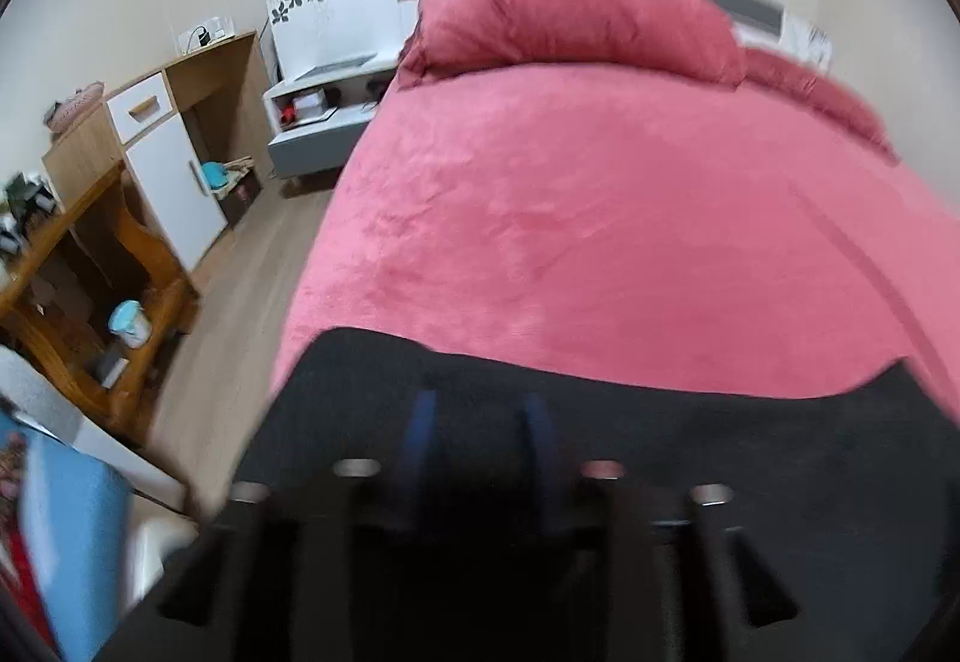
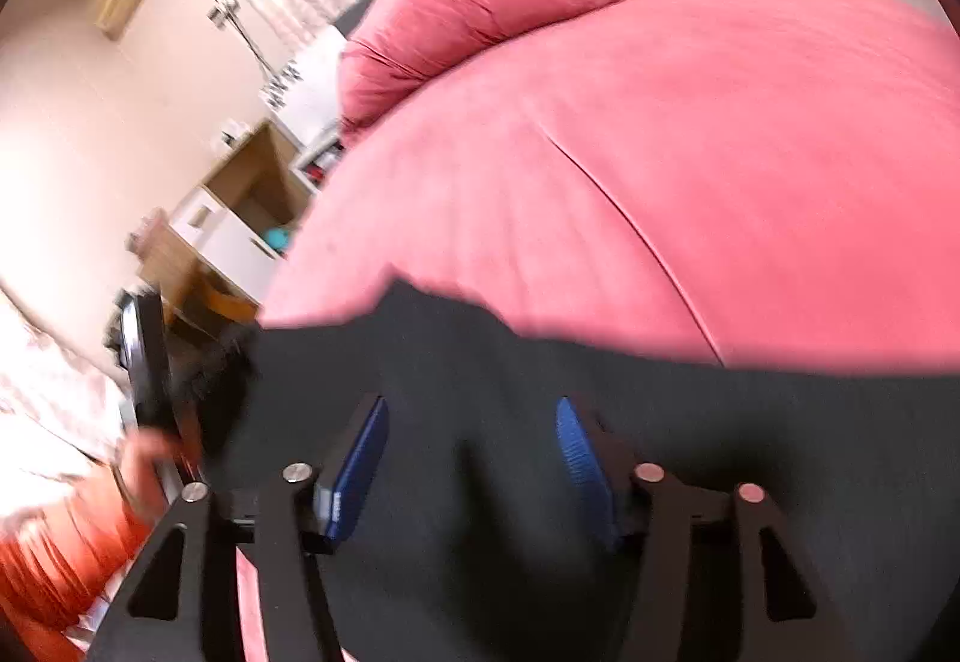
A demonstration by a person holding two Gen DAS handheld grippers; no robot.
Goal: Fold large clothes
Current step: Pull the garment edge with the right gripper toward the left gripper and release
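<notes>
A black garment [image 1: 690, 422] lies at the near end of a bed with a pink velvet cover [image 1: 570, 218]. My left gripper [image 1: 480, 422] is right over the garment's near edge, its blue pads a moderate gap apart, open; the view is blurred and I cannot tell whether cloth sits between them. In the right wrist view the same black garment [image 2: 690, 410] spreads under my right gripper [image 2: 471, 434], whose blue pads [image 2: 360, 458] stand wide apart, open and above the cloth. My left gripper and hand show blurred at the left of that view [image 2: 147, 362].
Pink pillows [image 1: 570, 8] lie at the head of the bed. Left of the bed are a wooden cabinet with a white door [image 1: 174, 170], a white bedside unit [image 1: 324, 104] and a wooden shelf with a blue-lidded jar [image 1: 129, 323]. Wood floor [image 1: 240, 302] runs alongside.
</notes>
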